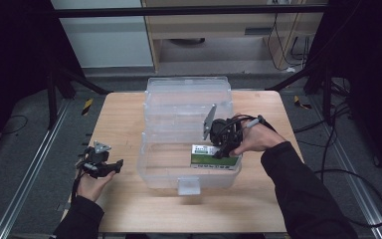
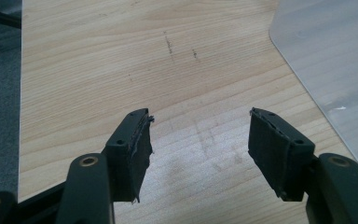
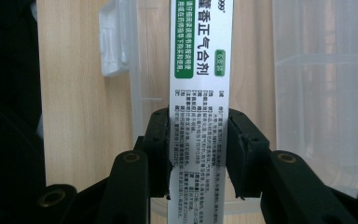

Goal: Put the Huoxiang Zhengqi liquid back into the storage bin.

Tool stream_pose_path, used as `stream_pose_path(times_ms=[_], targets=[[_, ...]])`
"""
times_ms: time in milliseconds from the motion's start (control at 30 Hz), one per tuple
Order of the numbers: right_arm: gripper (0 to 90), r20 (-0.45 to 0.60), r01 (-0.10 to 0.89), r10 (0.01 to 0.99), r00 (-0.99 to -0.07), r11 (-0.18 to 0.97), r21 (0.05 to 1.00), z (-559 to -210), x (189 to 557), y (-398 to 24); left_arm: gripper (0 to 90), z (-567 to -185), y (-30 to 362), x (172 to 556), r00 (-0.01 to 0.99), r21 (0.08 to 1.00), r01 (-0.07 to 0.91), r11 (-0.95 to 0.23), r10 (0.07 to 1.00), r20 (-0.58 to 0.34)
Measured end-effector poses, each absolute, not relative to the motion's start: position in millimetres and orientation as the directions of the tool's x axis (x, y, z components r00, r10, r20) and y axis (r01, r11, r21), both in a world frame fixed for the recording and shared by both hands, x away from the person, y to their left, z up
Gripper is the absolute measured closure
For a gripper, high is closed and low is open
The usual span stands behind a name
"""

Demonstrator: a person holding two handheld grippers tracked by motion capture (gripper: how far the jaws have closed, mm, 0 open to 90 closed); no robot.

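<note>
High view: a light wooden table stands on a grey floor, with black frame bars at 10 and 2 o'clock and a pale cabinet at 12 o'clock beyond the far edge. Cables trail over the floor at 3 o'clock.

At 8 o'clock the left gripper rests low over bare wood, well apart from the bin. In the left gripper view its jaws stand wide with nothing between them, only scuffed table below and the bin's clear edge at 2 o'clock.

In the middle sits a clear plastic bin, its lid swung open and lying toward 12 o'clock, a white latch on its near wall at 6 o'clock.

Inside the bin, toward 3 o'clock, lies a green-and-white box. The right gripper reaches down into the bin and is clamped on it. In the right gripper view the pads press both long sides of the box, which runs up toward 12 o'clock with printed text and a green label, the bin's wall and latch behind it.
</note>
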State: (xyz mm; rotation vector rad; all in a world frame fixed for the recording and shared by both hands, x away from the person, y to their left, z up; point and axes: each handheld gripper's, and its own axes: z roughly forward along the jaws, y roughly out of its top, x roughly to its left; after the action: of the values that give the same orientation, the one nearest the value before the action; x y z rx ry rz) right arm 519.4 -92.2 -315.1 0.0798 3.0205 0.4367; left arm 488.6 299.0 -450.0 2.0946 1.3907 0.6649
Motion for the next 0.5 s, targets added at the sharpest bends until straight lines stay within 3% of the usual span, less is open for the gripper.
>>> stream_pose_path(times_ms=[500], targets=[[64.0, -0.092, -0.014, 0.009, -0.996, 0.969, 0.247, -331.0, 521.8, -90.2, 38.5, -450.7, 298.8, 488.8, 0.350, 0.665, 0.670, -0.330, 0.930, 0.109]])
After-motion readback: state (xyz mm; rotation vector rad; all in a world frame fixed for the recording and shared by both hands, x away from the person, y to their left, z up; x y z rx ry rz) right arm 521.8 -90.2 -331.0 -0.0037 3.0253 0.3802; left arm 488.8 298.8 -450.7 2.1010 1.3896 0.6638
